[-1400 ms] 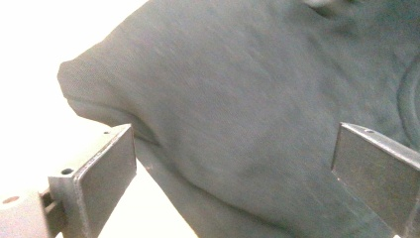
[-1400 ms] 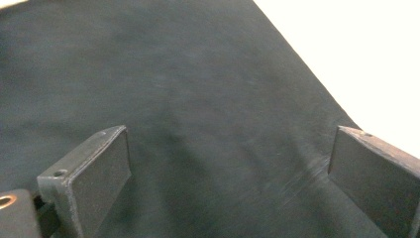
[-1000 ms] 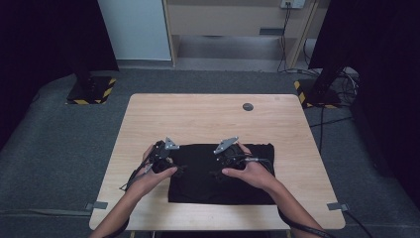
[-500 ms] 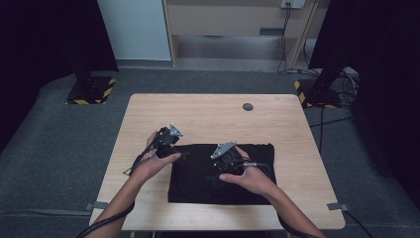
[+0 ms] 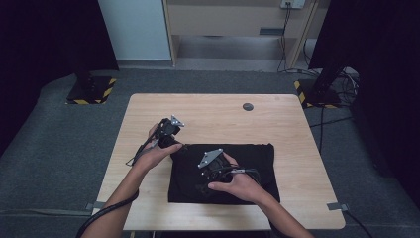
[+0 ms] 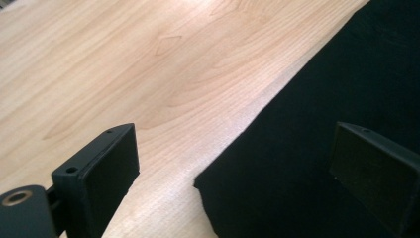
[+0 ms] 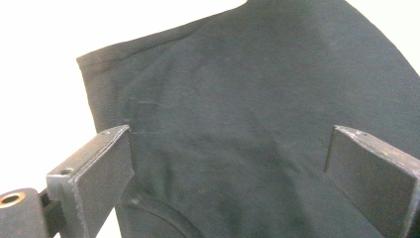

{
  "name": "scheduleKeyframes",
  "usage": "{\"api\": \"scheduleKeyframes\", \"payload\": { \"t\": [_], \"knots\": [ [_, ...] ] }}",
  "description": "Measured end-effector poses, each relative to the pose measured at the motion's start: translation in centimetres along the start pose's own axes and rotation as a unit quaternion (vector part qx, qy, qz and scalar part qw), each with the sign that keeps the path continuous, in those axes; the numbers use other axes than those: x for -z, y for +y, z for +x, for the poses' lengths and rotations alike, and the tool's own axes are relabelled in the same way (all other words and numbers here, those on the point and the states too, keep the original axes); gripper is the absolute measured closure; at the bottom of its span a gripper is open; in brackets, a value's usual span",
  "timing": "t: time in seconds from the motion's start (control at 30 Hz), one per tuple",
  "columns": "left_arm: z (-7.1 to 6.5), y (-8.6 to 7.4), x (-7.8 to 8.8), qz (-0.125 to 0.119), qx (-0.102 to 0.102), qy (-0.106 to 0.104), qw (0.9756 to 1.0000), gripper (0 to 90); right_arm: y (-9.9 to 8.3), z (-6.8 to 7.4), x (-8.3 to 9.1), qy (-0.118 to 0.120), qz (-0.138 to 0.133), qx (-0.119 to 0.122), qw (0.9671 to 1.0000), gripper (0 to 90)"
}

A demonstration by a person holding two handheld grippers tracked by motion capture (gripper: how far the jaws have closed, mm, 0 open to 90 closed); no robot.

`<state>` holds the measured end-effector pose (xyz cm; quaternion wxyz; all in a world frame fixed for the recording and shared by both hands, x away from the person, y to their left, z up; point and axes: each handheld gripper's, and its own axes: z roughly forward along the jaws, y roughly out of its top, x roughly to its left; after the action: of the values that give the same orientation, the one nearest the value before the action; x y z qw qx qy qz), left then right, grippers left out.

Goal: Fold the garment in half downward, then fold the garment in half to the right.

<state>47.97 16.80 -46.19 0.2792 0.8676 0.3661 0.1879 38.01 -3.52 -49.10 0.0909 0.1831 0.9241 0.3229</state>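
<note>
A flat, folded black cloth garment [image 5: 225,171] lies on the near half of the pale rectangular wooden table [image 5: 218,116], its long edges running left to right and its near edge close to the table's near edge. In the high view the left gripper [image 5: 168,133] is held in the person's left hand [image 5: 157,151] at the garment's far left corner, over the bare wood just beside the cloth. In the left gripper view [image 6: 233,173] its two black jaws stand wide apart with nothing between them: the left jaw hangs over the wood grain, the right jaw over the dark fabric, and the garment's corner [image 6: 198,181] sits between them, low in the picture. Whether the jaws touch the table there I cannot tell. The right gripper [image 5: 210,168], in the person's right hand [image 5: 237,183], is over the middle of the garment's left half, well inside its edges. In the right gripper view [image 7: 228,168] its jaws are likewise spread wide and grip nothing; both hang over the black cloth, whose hemmed edge and a corner [image 7: 81,59] show at the far left against the bright tabletop, and a curved seam shows near the bottom. A small round dark disc [image 5: 247,106] sits on the far right part of the table, well apart from the garment and both grippers.
</note>
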Motion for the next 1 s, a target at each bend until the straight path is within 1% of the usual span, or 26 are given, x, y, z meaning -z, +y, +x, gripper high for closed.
{"api": "scheduleKeyframes", "payload": {
  "t": [0.03,0.13,0.23,0.47,0.57,0.67,0.93,1.0],
  "knots": [
    [0.1,0.1,0.1,0.001,-0.002,0.002,1.0000,4.4,0.1,0.3,-0.2,0.001,0.002,0.002,1.0000,5.2],
    [0.3,0.3,0.2,-0.004,-0.001,0.003,1.0000,4.5,0.3,1.0,-0.7,0.005,0.006,0.008,0.9999,5.5],
    [0.3,0.5,0.2,-0.004,-0.007,0.001,1.0000,4.6,0.5,1.6,-1.2,0.010,0.008,0.009,0.9999,6.0],
    [-0.2,0.6,0.1,-0.005,-0.019,-0.003,0.9998,4.7,1.1,2.9,-2.2,0.015,0.009,0.009,0.9998,7.3],
    [-0.3,0.4,0.1,-0.006,-0.024,-0.001,0.9997,4.9,1.4,3.5,-2.4,0.017,0.012,0.017,0.9996,7.4],
    [-0.3,0.3,-0.1,-0.008,-0.023,-0.001,0.9997,5.0,1.6,4.0,-2.6,0.014,0.009,0.011,0.9998,7.6],
    [0.5,0.0,-0.9,-0.003,-0.028,-0.003,0.9996,5.1,1.7,4.9,-3.5,0.018,0.013,0.012,0.9997,8.4],
    [0.9,-0.1,-1.1,-0.004,-0.026,-0.002,0.9996,5.3,1.7,4.9,-3.6,0.017,0.011,0.013,0.9997,9.4]
  ]
}}
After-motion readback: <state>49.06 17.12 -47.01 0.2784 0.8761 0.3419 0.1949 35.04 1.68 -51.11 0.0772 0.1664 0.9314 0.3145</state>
